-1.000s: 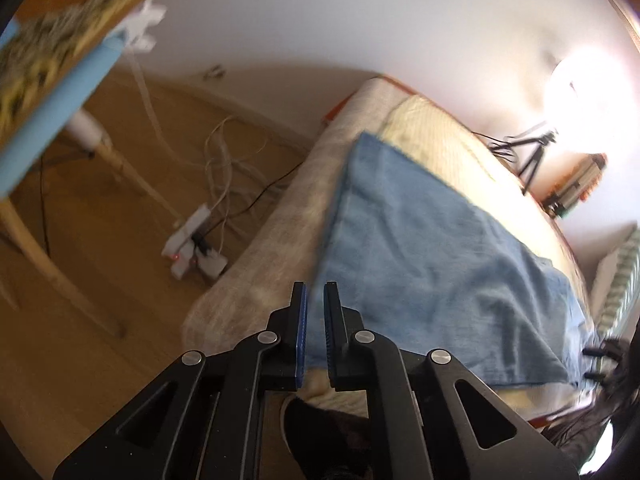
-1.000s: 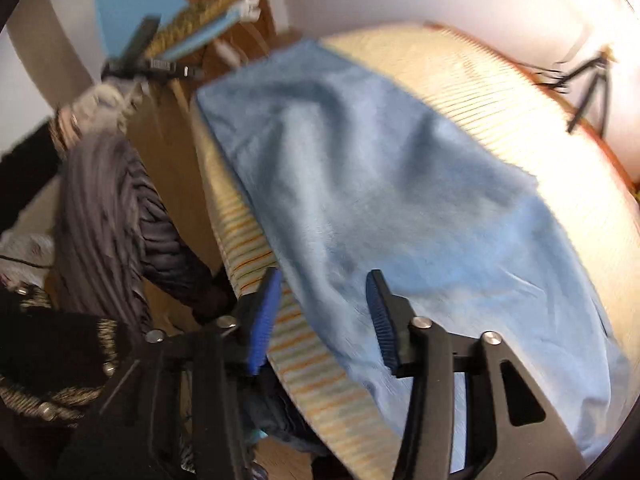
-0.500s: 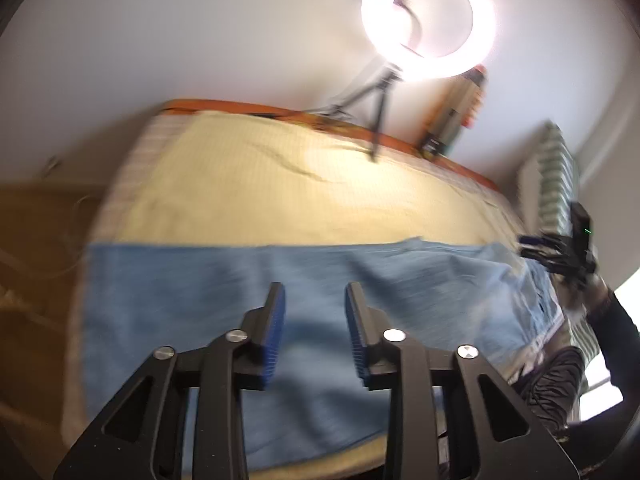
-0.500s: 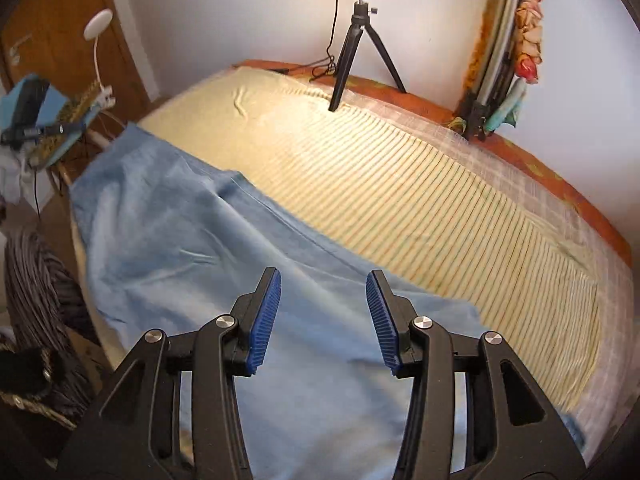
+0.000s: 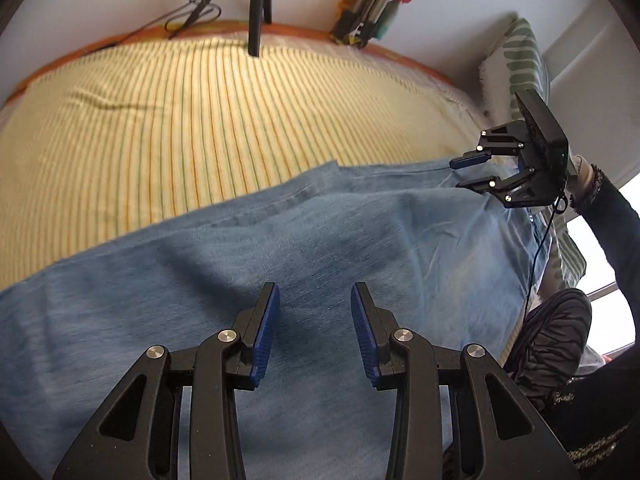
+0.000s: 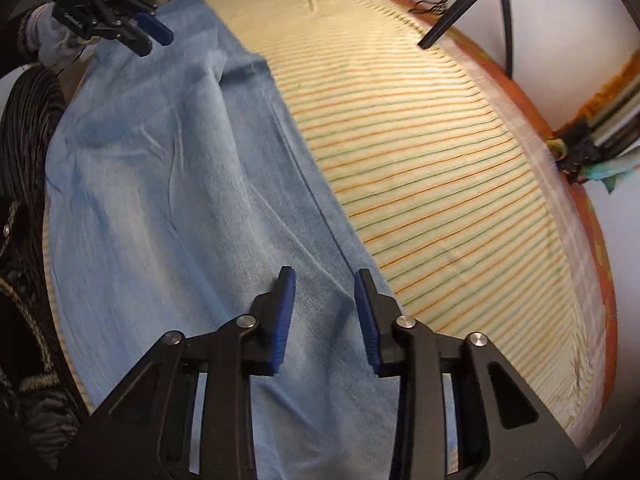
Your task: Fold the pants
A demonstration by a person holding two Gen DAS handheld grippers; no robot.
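Light blue pants (image 5: pixel 280 248) lie spread flat along the near side of a bed with a yellow striped cover (image 5: pixel 180 112). My left gripper (image 5: pixel 315 292) is open and empty, just above the middle of the pants. My right gripper (image 6: pixel 325 278) is open and empty, above the pants (image 6: pixel 168 184) near their far edge seam. The right gripper also shows in the left wrist view (image 5: pixel 466 172), open over the pants' right end. The left gripper shows in the right wrist view (image 6: pixel 154 38), open over the other end.
A black tripod leg (image 5: pixel 258 4) stands on the far side of the bed, also in the right wrist view (image 6: pixel 460 12). A green-patterned pillow (image 5: pixel 516 60) stands at the bed's right end. Dark clothing (image 6: pixel 28 128) hangs beside the near edge.
Both grippers have swung from the bed's edge and floor side to face down over the pants and moved closer. The left gripper has gone from shut to open.
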